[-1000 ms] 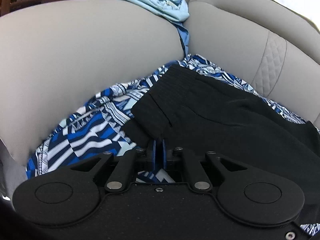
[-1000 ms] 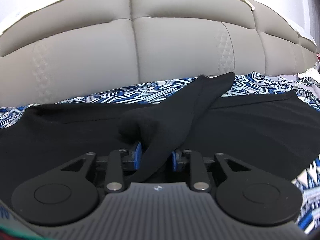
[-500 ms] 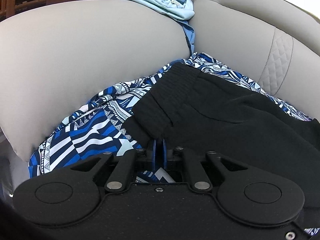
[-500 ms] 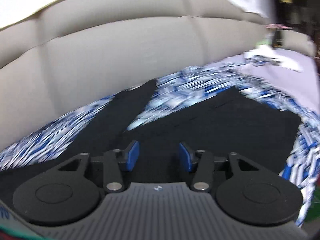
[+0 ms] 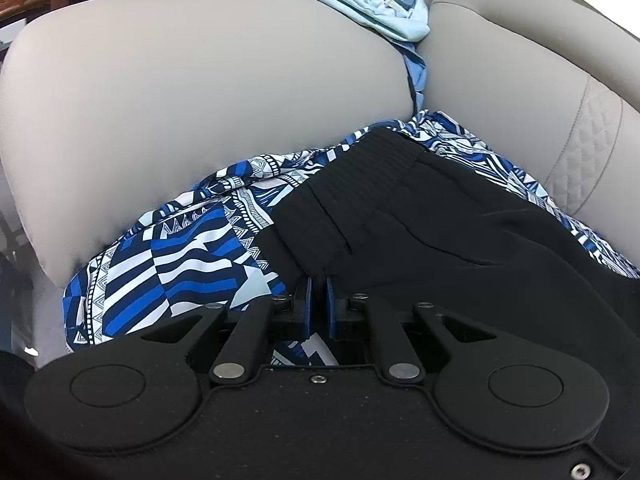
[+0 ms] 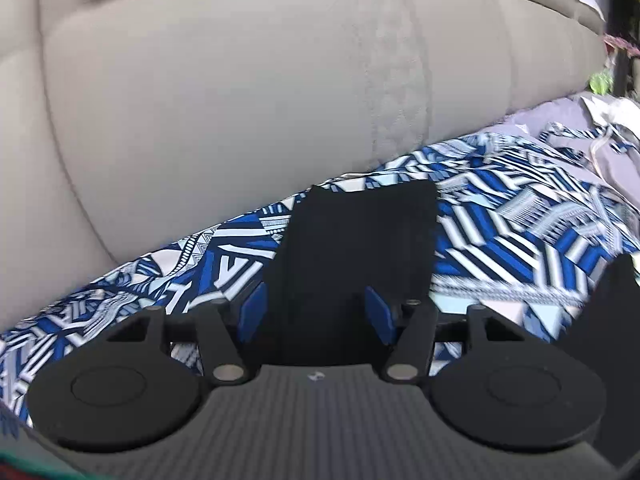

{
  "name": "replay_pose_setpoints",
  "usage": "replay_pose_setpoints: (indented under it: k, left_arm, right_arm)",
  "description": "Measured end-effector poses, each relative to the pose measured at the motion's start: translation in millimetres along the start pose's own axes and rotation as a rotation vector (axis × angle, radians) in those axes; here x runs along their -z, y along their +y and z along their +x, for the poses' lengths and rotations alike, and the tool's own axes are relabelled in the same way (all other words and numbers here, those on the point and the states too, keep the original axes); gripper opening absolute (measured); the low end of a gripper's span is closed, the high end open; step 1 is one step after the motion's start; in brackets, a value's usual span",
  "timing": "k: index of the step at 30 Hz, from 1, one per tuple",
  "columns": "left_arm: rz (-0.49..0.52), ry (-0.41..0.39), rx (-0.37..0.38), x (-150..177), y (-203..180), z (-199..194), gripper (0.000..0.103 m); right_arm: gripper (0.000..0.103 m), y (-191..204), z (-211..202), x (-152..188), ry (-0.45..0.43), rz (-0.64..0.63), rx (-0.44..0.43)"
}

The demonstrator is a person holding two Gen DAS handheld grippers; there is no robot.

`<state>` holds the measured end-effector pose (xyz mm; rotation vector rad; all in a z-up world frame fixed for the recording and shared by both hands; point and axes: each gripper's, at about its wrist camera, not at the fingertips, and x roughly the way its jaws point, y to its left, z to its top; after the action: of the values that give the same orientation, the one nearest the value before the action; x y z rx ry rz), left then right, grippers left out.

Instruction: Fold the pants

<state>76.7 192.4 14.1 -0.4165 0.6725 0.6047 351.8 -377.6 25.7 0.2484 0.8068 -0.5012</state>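
**Jaws on the waistband, jaws over a leg end**

Jaws of the left gripper (image 5: 318,294) are pressed together on the near corner of the waistband (image 5: 352,196) of the black pants (image 5: 460,248). A little bit of black cloth is pinched between the blue pads.

The pants lie flat on a blue and white patterned cloth (image 5: 192,264), which covers the seat of a grey sofa (image 5: 200,112). From the left gripper, the pants stretch away to the right, so their long side runs along the sofa seat, from the waist end to the leg ends.

Jaws of the right gripper (image 6: 316,312) are opening. A black pant leg (image 6: 360,232) lies under the gap and points away toward the sofa back, but the pads (image 6: 254,314) do not press on it. Its far end is cut straight and rests on the patterned cloth. More black cloth shows at the right edge of that view.

So the left hand is at the waist and the right hand is nearer the leg ends. I think the next fold needs the right gripper to grab a leg end and bring it toward the waist.
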Motion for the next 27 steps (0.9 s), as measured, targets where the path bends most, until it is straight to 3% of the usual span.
replay_pose_setpoints:
  k: [3,6,7,12,14,17,21,27]
  left_arm:
    - [-0.015,-0.003,-0.020,0,-2,0,0.010]
    - [-0.012,-0.009,-0.040,1,-6,0,0.010]
    - [-0.009,-0.012,-0.046,2,-7,-1,0.010]
    - [-0.004,-0.015,-0.067,2,-12,0,0.010]
    - [-0.011,-0.012,-0.065,2,-11,0,0.010]
    - [-0.013,-0.009,-0.061,1,-10,0,0.010]
    - [-0.019,0.001,-0.054,0,-10,1,0.012]
    - [0.002,0.005,-0.067,-1,-15,3,0.014]
  right_arm:
    - [0.069,11,21,-7,0.018,-0.030,0.009]
    - [0.005,11,29,-13,0.040,-0.053,-0.018]
    - [0.002,5,27,-15,0.040,-0.014,-0.040]
    - [0.002,-41,-19,-19,-0.112,0.068,-0.006]
    - [0.002,-79,-52,-13,-0.195,0.104,0.018]
    - [0.002,-145,-94,9,-0.246,0.180,0.042]
    - [0.002,-219,-123,51,-0.186,0.272,0.048]
    - [0.003,-262,-139,107,-0.123,0.336,0.092]
